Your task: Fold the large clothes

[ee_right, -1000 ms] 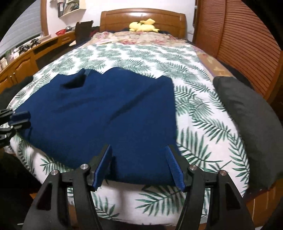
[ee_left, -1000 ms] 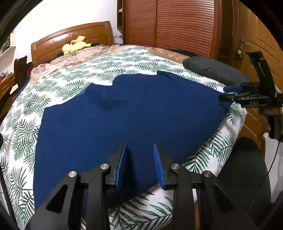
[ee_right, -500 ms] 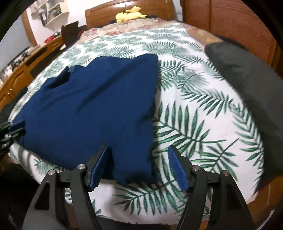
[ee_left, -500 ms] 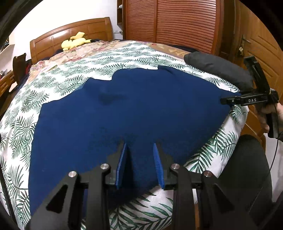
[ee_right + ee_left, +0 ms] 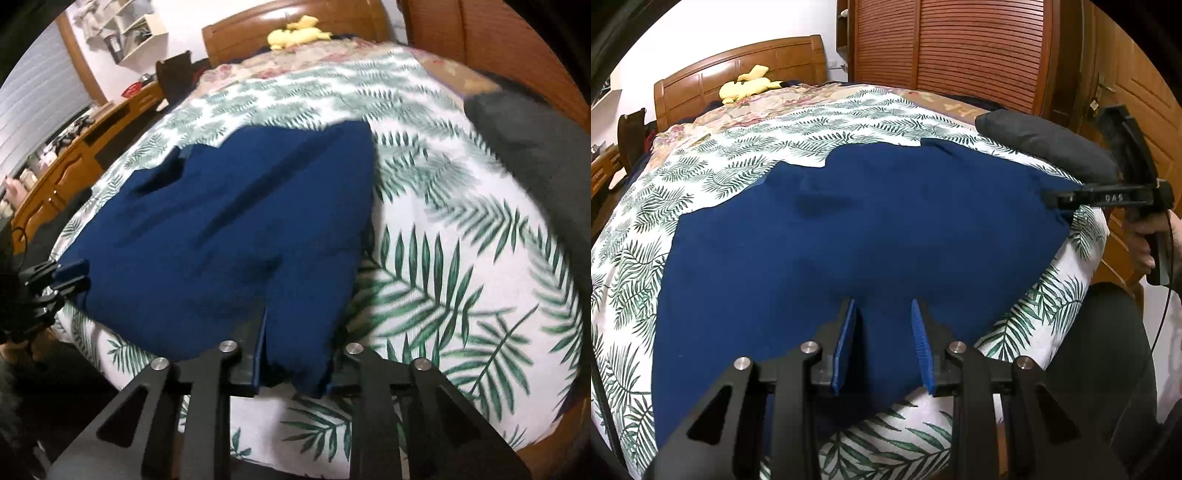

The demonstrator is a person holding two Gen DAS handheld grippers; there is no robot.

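Leaf-print bedspread (image 5: 746, 173) is largely covered by the navy garment (image 5: 849, 240), spread flat. Since a second ago, the right gripper (image 5: 293, 354) is closed from wide open onto the garment's near right corner, so a fold can begin. The left gripper (image 5: 882, 343) is held level, half open and empty, over the near hem.
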